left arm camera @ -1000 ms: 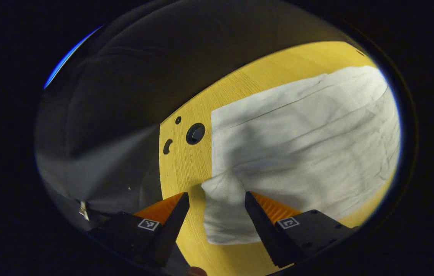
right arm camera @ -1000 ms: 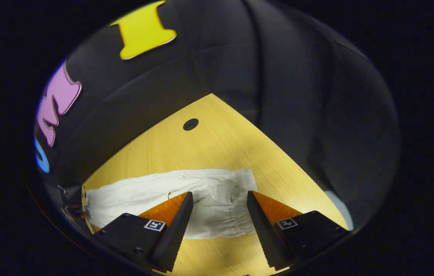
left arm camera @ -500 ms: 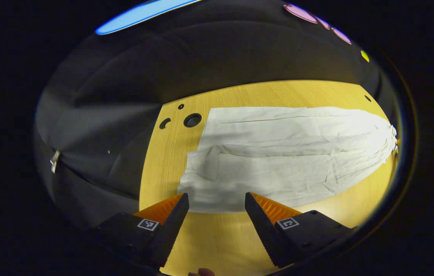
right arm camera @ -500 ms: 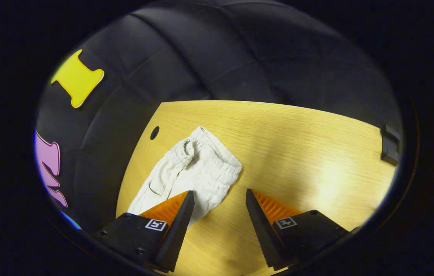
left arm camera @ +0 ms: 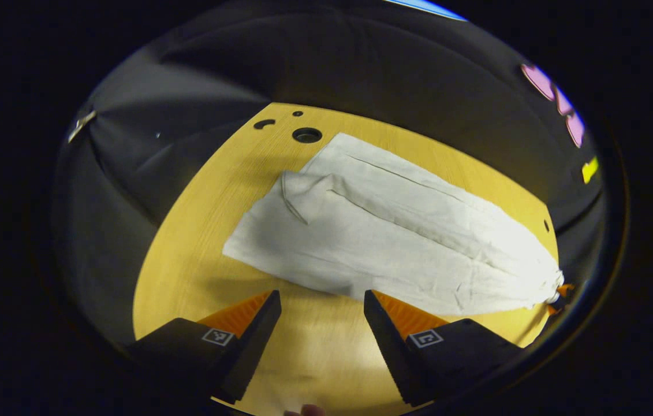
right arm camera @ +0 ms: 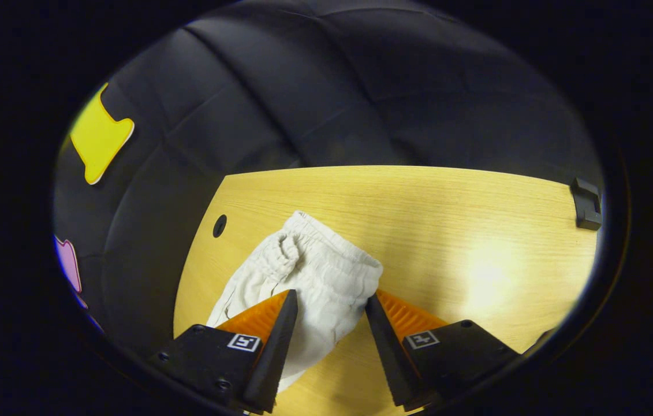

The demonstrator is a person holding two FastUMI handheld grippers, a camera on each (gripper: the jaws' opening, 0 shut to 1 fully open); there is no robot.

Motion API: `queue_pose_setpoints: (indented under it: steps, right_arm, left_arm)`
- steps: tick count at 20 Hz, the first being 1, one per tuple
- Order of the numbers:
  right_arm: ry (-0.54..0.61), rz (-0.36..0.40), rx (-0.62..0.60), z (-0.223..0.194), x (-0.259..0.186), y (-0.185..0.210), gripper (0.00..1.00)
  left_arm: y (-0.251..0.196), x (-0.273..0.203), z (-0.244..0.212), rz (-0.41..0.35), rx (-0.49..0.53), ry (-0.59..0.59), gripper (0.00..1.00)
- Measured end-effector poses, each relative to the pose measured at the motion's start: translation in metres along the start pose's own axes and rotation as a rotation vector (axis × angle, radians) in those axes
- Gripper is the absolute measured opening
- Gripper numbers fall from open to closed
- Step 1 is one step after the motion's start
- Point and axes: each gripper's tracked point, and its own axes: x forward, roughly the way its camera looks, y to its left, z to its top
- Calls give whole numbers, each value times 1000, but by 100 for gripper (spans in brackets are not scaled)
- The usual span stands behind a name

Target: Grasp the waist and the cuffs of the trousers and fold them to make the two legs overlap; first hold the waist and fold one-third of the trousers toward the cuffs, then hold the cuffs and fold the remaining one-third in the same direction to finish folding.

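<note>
I found the pale trousers (left arm camera: 395, 237) lying flat along the tabletop (right arm camera: 476, 231), soft, light, crease-prone; right gripper (right arm camera: 331, 315) gaped around the gathered waist (right arm camera: 326, 260), left gripper (left arm camera: 320, 309) hung open near the legs.

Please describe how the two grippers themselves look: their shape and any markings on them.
The left gripper and the right gripper look alike: each has two wedge-shaped fingers tapering to a point, with ribbed inner faces, on blocky black bodies with small screw holes. Each body carries a small square black-and-white marker.

Left gripper (left arm camera: 321, 300) and right gripper (right arm camera: 331, 303) (fingers spread) both gape.
</note>
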Motion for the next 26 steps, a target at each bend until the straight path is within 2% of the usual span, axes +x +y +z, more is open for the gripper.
queue_pose_setpoints:
  steps: [1,2,3,4,5,6,7,10,11,12,13,17,19,21,22,26]
  right_arm:
    - [8,-8,2,0,0,-2,71]
    - [17,-6,9,3,-1,-4,48]
    - [60,-1,12,-5,2,-6,44]
    - [46,4,31,2,-1,-6,19]
    - [54,10,38,0,0,-5,20]
    - [46,18,28,-1,2,-5,12]
    - [47,23,19,-2,3,-4,12]
    - [42,31,9,-1,3,-3,12]
    - [43,34,7,-1,2,-3,12]
    - [47,37,6,-1,2,-3,12]
    - [47,39,5,-1,3,-3,12]
    - [44,49,-12,-2,3,-3,12]
    - [43,53,-18,-2,4,-3,12]
    - [43,53,-21,-2,4,-3,12]
    - [42,54,-23,-2,4,-3,12]
    - [43,57,-29,-2,5,-3,12]
  left_arm:
    - [-3,0,-3,-21,-49,7,95]
    - [-3,1,-4,-38,-98,16,95]
    - [-5,3,-7,-54,-146,25,95]
    - [-8,5,-9,-74,-196,35,95]
    - [-11,7,-11,-95,-247,43,95]
    - [-15,9,-10,-116,-305,47,89]
    - [-17,12,-9,-127,-353,49,95]
    - [-20,20,7,-156,-477,32,95]
    - [-21,23,13,-155,-491,26,89]
    - [-22,26,19,-152,-496,25,95]
    - [-24,30,24,-149,-499,20,87]
    - [-32,44,46,-130,-538,20,87]
    - [-36,53,55,-108,-547,27,87]
    - [-33,60,60,-48,-533,40,85]
    - [-30,64,62,-9,-525,43,88]
    - [-28,77,78,149,-423,34,60]
